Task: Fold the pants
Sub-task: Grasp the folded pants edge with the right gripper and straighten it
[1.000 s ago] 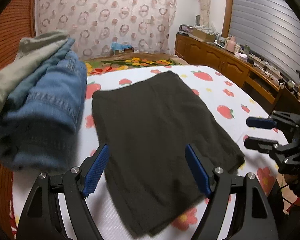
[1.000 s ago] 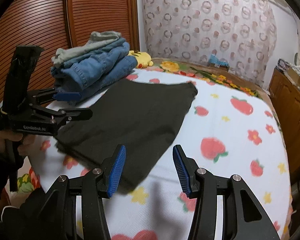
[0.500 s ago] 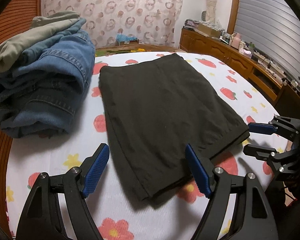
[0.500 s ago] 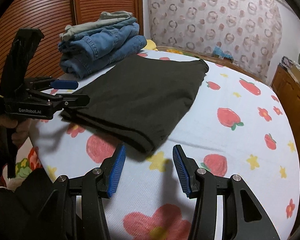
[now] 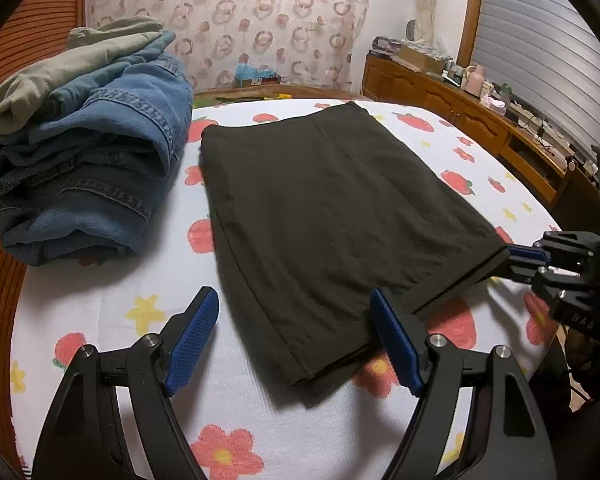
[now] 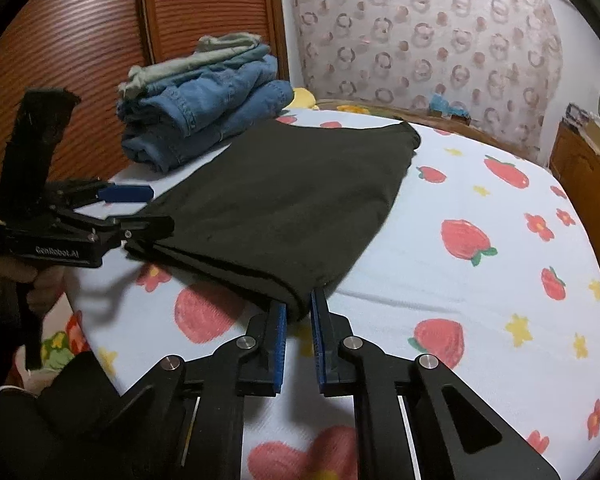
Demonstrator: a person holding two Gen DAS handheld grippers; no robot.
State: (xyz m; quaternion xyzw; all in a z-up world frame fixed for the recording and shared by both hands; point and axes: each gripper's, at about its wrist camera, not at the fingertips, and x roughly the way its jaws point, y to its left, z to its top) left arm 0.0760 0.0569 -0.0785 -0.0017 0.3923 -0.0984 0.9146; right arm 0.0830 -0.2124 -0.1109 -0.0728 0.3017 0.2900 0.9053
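Observation:
Dark folded pants lie flat on the strawberry-print bed sheet; they also show in the right wrist view. My left gripper is open, its blue pads either side of the pants' near corner, just above the sheet. In the right wrist view my left gripper sits open at the pants' left corner. My right gripper is shut on the pants' near right corner. It shows in the left wrist view at the pants' right edge.
A pile of folded jeans with a grey-green garment on top sits left of the pants, against a wooden slatted wall. A wooden cabinet with clutter runs along the right. A patterned curtain hangs behind the bed.
My right gripper has closed from wide open onto the pants' near right corner. Both grippers have moved in lower and closer to the pants' near edge.

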